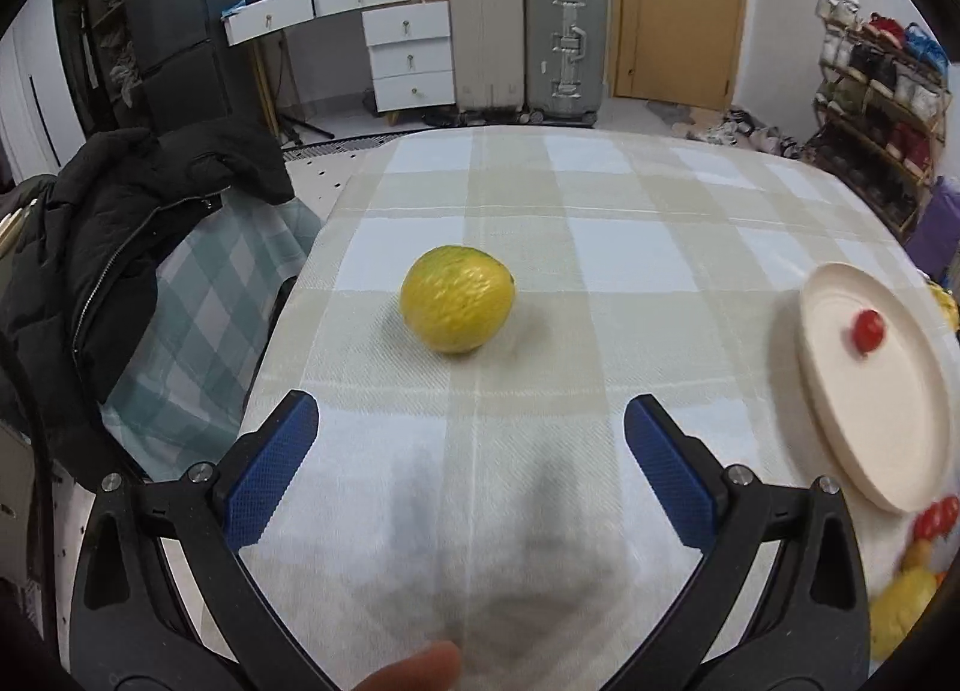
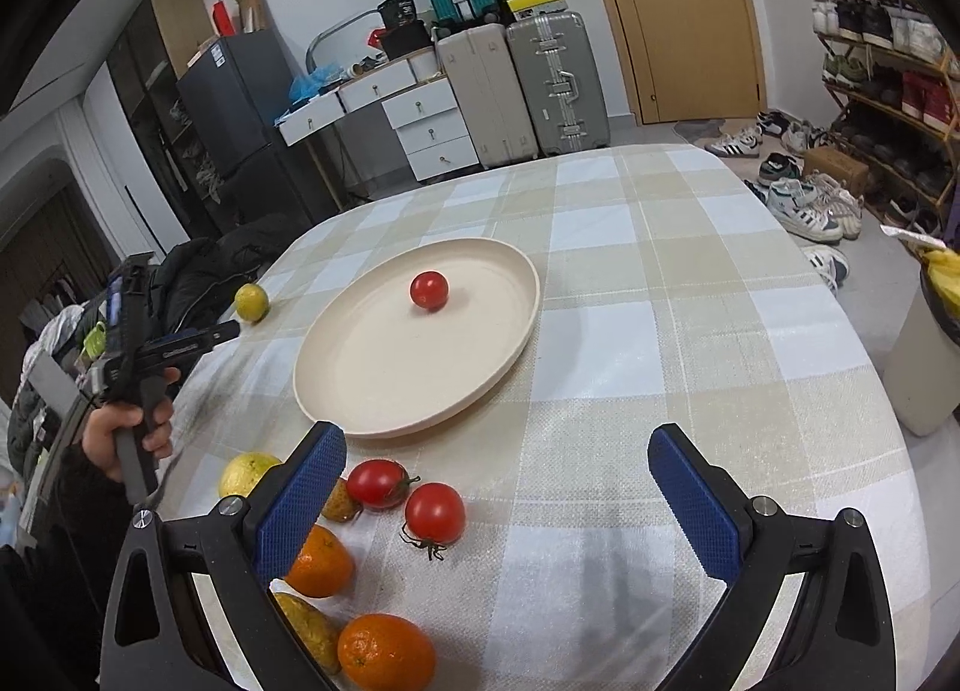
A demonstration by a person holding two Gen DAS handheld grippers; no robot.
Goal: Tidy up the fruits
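- Over on the table, under a beige-and-white checked cloth, the left gripper hovers low with its blue jaws wide apart and nothing between them.
- Just beyond those jaws a yellow-green lemon sits alone on the cloth, untouched, near the table's left edge.
- To the right of the lemon lies a cream plate with one small red tomato resting on it, towards its far side.
- Nearer, the right gripper also has its jaws spread, holding nothing, above the near part of the cloth.
- Beside its left jaw a loose cluster of fruit waits off the plate: two red tomatoes with green stems, two oranges, a second lemon and a couple of brownish-yellow pieces half hidden behind the jaw.
- A hand grips the left tool's handle at the table's left side.
- Off that side a black jacket is heaped.
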